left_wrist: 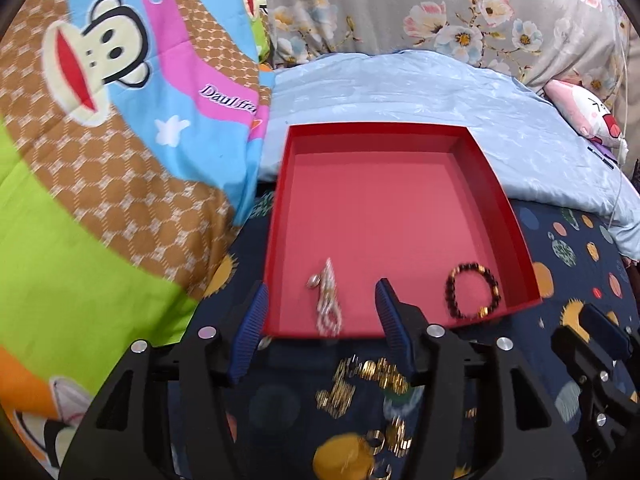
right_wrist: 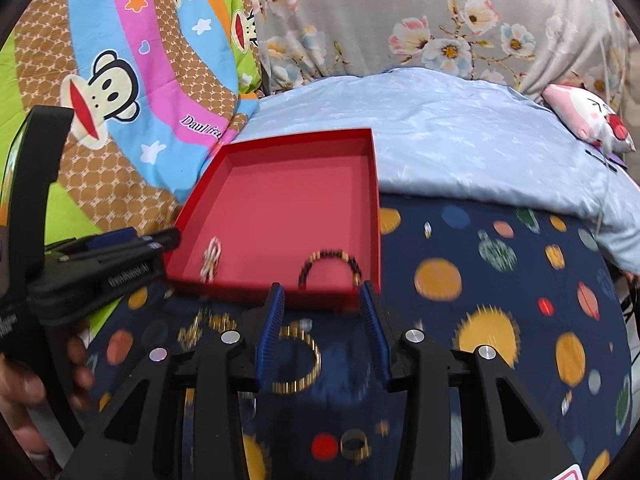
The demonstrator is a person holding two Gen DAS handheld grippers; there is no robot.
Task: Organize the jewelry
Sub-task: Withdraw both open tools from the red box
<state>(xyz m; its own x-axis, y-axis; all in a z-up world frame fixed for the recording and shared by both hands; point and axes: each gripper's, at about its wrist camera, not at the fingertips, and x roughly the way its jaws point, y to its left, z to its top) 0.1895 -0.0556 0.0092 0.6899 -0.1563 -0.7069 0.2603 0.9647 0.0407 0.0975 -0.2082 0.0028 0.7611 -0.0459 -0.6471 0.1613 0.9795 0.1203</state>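
So there's a shallow red box (left_wrist: 400, 216) sitting on a dark blue bedsheet (right_wrist: 500, 320) printed with planets, its far edge up against a pale blue blanket (left_wrist: 420, 84). Two pieces are in the box, both along the near edge: a silvery chain (left_wrist: 327, 296) toward the near-left corner, and a dark bead bracelet (left_wrist: 473, 290) with a few gold beads toward the near-right corner. They're well apart from each other.

The rest is on the sheet just outside the box's near edge. There's a gold chain (left_wrist: 360, 384) lying in a loose heap, pretty blurred, so I can't make out details. A gold bangle (right_wrist: 300, 360) lies flat beside it, and a smaller gold ring (right_wrist: 354, 442) sits nearer the camera in the right wrist view.

The left gripper (left_wrist: 320, 312) has its fingers wide apart with nothing between them, tips at the box's near edge on either side of the silvery chain. The right gripper (right_wrist: 322, 300) is spread open too, empty, over the bangle with its tips at the box's near wall.

A cartoon monkey quilt (left_wrist: 100, 140) is bunched up along the left side, a floral grey fabric (left_wrist: 440, 8) is behind, and a pink plush toy (right_wrist: 588, 114) lies at the far right.
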